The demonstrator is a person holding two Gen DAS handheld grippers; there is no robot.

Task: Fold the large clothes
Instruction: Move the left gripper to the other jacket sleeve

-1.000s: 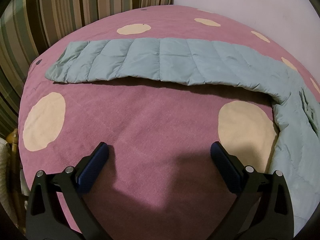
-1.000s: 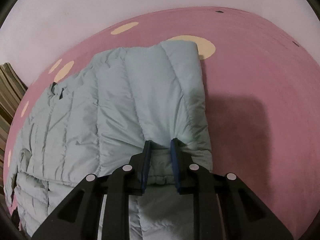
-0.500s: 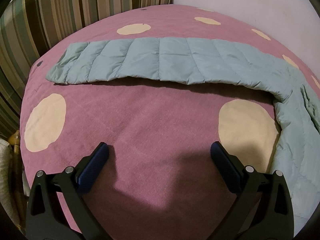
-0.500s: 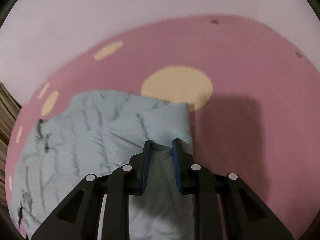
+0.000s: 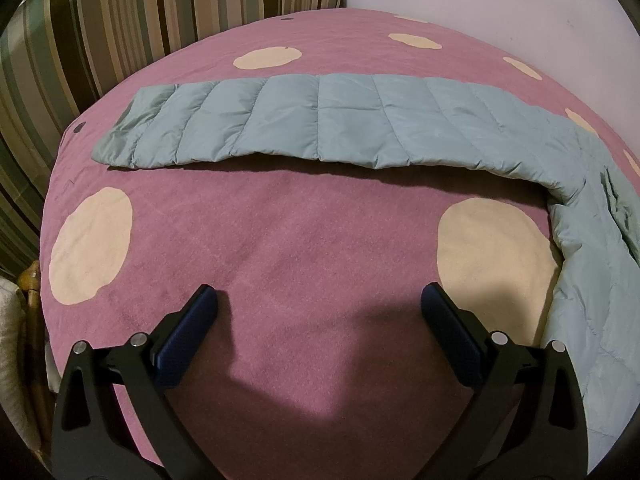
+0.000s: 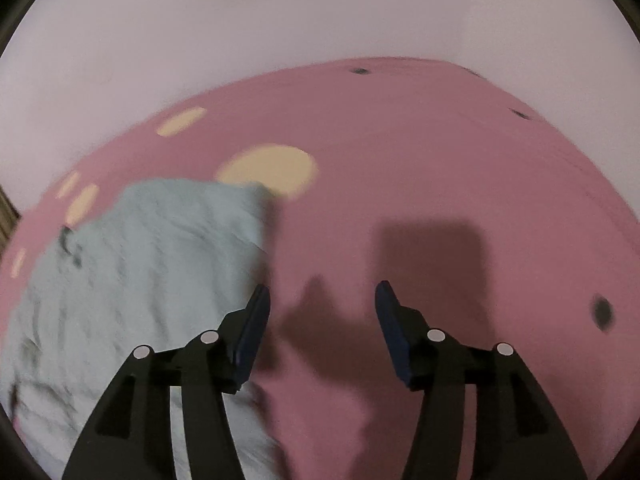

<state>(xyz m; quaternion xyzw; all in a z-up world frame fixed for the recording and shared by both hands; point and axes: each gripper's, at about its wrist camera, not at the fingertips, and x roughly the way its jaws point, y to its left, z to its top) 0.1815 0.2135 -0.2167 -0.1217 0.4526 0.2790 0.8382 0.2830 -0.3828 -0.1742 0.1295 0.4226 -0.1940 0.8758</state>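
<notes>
Ahead of the left gripper (image 5: 319, 304), bare pink cover (image 5: 304, 240) lies open up to the quilted jacket sleeve (image 5: 320, 124); striped cushions (image 5: 120, 20) wall its left side.

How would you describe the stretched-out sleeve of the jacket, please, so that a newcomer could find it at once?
Start from the pink bedspread with cream spots, which fills the left wrist view. Across its far half lies the pale blue quilted jacket, and its sleeve runs flat leftward towards the striped cushion. It is the only long, narrow, stitched band there; the spots are round and flat.
</notes>
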